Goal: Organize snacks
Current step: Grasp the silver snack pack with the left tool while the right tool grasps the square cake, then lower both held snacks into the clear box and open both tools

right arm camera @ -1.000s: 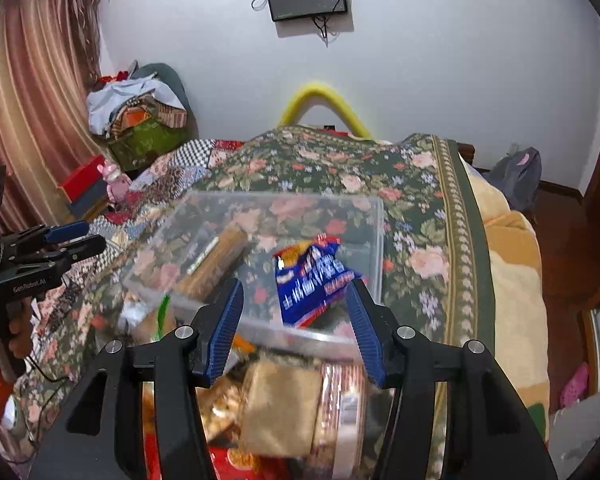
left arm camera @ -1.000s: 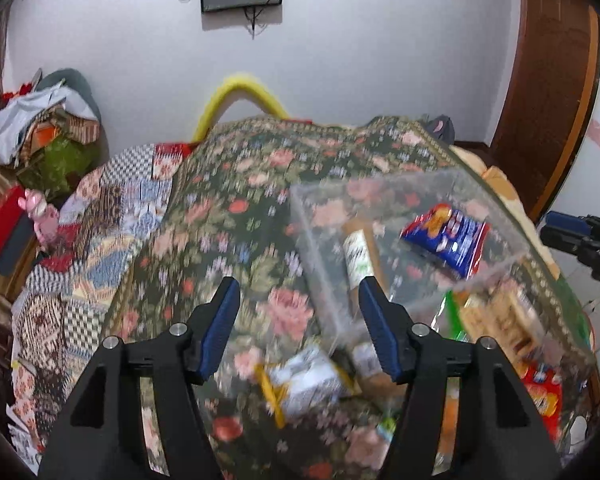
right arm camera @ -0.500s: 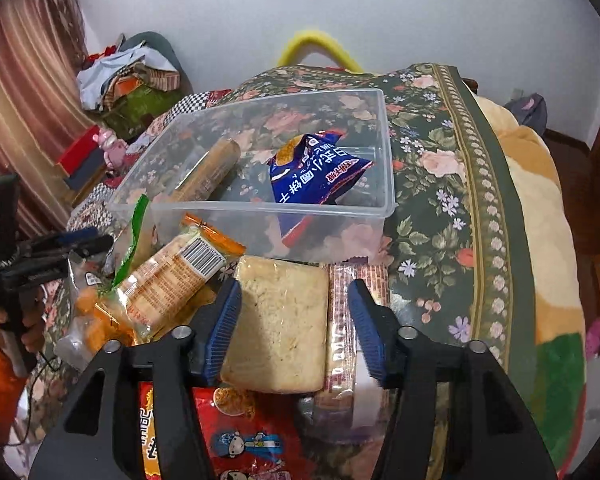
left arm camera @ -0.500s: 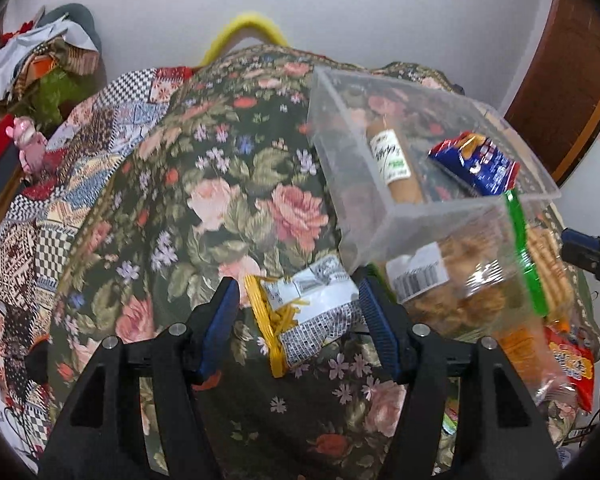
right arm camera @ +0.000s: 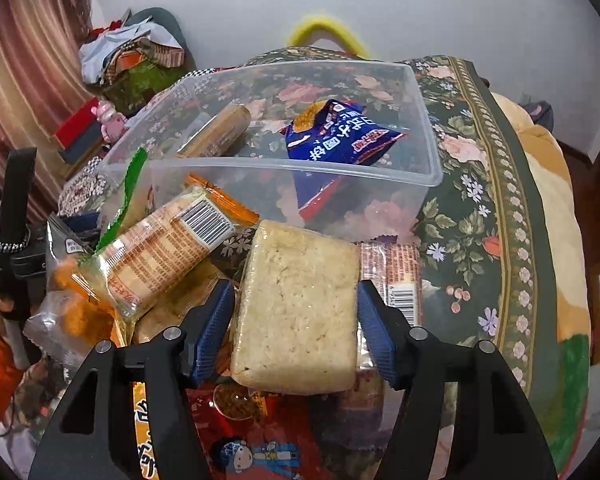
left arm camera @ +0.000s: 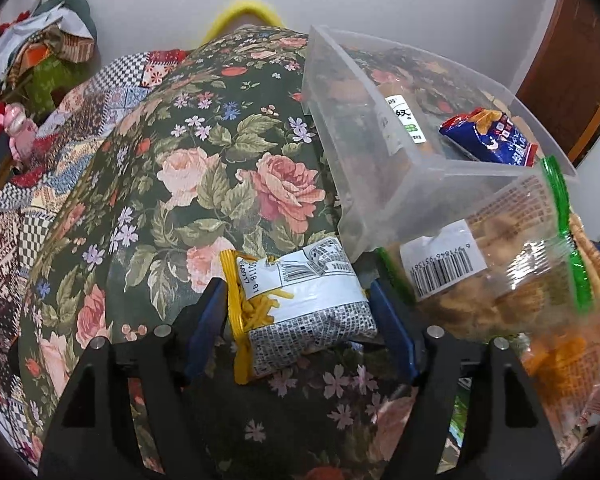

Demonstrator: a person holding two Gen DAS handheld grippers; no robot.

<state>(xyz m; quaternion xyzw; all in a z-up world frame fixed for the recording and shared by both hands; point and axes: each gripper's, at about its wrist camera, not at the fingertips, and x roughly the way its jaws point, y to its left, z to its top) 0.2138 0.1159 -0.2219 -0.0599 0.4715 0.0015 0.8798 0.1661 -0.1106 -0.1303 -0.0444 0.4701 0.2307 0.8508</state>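
Observation:
A clear plastic bin (left arm camera: 384, 184) (right arm camera: 428, 148) stands on the floral bedspread and holds a blue snack bag (right arm camera: 336, 136) (left arm camera: 488, 140) and a brown roll pack (right arm camera: 216, 132) (left arm camera: 400, 124). My left gripper (left arm camera: 298, 308) is open, its jaws on either side of a grey-and-yellow snack pack (left arm camera: 300, 304) lying in front of the bin. My right gripper (right arm camera: 296, 316) is open, its jaws on either side of a pale rice-cake block (right arm camera: 296, 308) on the snack pile.
Loose snacks lie in front of the bin: a clear green-striped biscuit bag (left arm camera: 500, 264), an orange-edged cracker pack (right arm camera: 168, 248), a pink wafer pack (right arm camera: 396, 276), a red bag (right arm camera: 256, 440). The bedspread (left arm camera: 188, 184) slopes away left; clothes (right arm camera: 136, 52) are piled by the wall.
Both grippers have moved down and forward from above the bin to the snacks in front of it. Each now straddles a pack. Both stayed open.

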